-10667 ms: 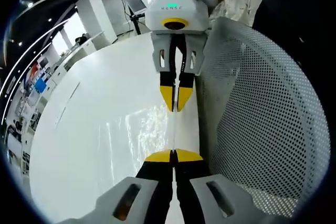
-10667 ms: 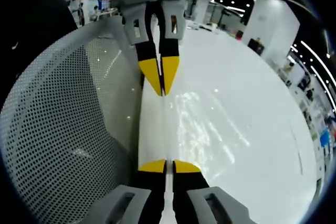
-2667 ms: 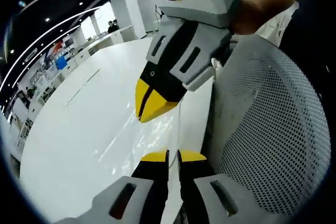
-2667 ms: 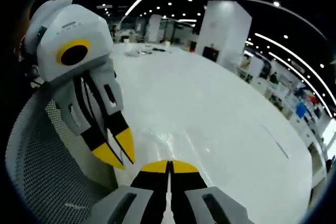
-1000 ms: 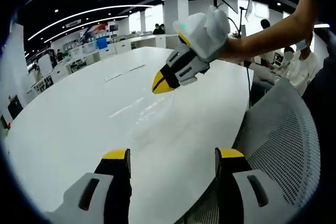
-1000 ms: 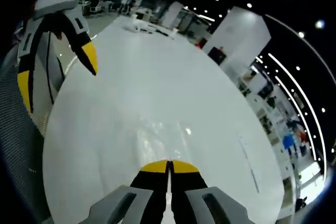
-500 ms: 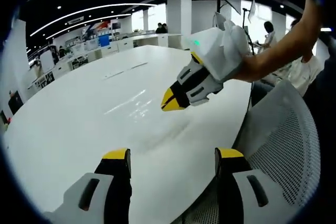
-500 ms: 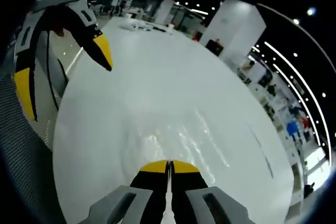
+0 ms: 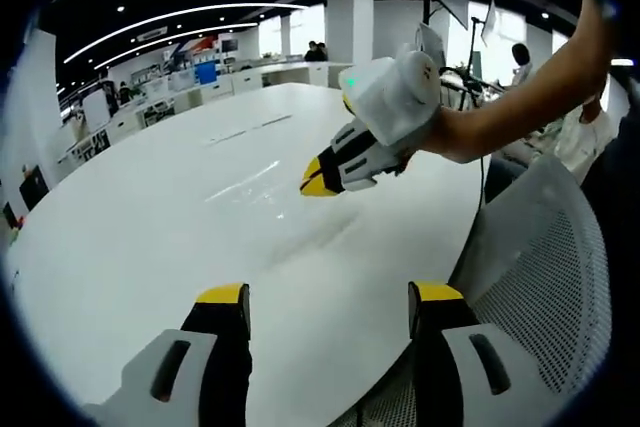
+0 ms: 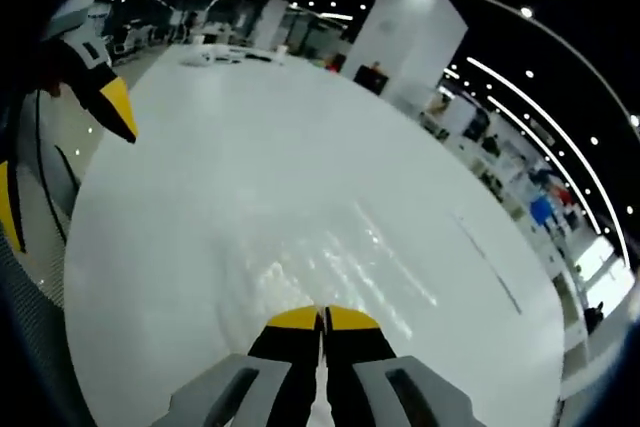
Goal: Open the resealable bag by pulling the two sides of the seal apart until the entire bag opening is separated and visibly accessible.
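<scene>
The resealable bag (image 10: 338,265) is clear and hard to make out. In the right gripper view it shows as crinkled glints just ahead of my right gripper (image 10: 322,319), whose jaws are shut with the film running in between them. In the left gripper view my left gripper (image 9: 328,297) stands wide open with nothing between its fingers, low over the white table (image 9: 150,217). The right gripper (image 9: 322,179) hangs above the table beyond it, jaws shut, held by a bare arm (image 9: 520,107). One yellow fingertip of the left gripper (image 10: 118,103) shows at the left edge of the right gripper view.
A grey mesh chair back (image 9: 545,277) stands close on the right of the left gripper view. The big white oval table (image 10: 250,147) stretches away under both grippers. Desks, pillars and people are far behind in the hall.
Long before, both grippers were shut on the bag's seal close together. The left one has since opened and drawn away. In the last half second the right gripper rose slightly and tilted.
</scene>
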